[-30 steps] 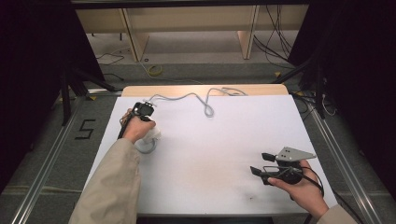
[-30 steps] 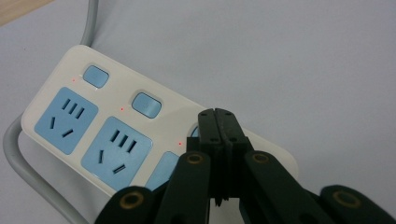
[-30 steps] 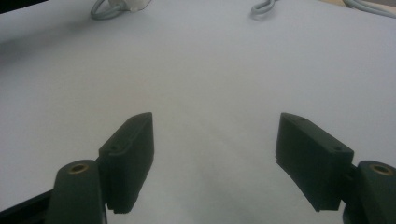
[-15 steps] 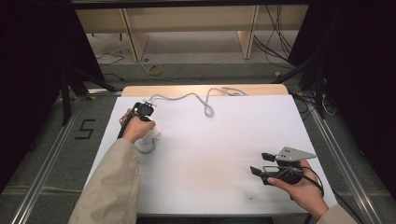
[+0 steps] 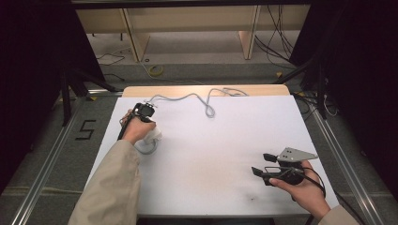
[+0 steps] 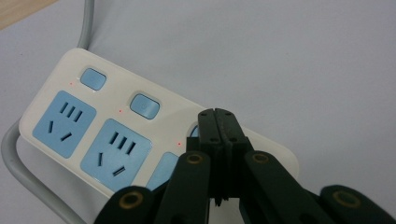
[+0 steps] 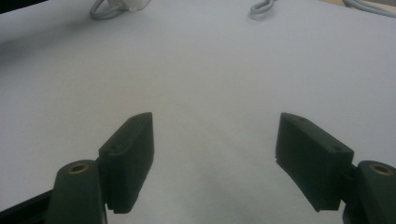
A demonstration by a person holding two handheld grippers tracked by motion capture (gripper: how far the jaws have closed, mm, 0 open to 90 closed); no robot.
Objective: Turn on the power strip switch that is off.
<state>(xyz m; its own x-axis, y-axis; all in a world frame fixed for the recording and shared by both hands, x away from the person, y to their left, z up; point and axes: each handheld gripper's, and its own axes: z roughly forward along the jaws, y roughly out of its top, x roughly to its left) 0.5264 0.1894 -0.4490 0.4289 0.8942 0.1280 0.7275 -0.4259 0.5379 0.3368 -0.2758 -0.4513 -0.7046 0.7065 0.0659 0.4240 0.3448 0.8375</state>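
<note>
Pressing the third switch [image 6: 194, 132] on the power strip [image 6: 93, 135] looks like my step here, so I want the left gripper [image 6: 215, 116] coming straight down, tips centred on the button, not sliding onto the socket beside them. Its fingers [image 6: 227, 126] are pressed together, holding nothing, and their tips cover the switch; I cannot tell if they touch it. The right gripper [image 7: 212, 135] hovers over the bare surface [image 5: 225, 140], fingers spread wide, empty, the strip far ahead of them.

Even, soft light on the white table [image 5: 225, 154]; dark surroundings; right gripper view slightly blurred.
</note>
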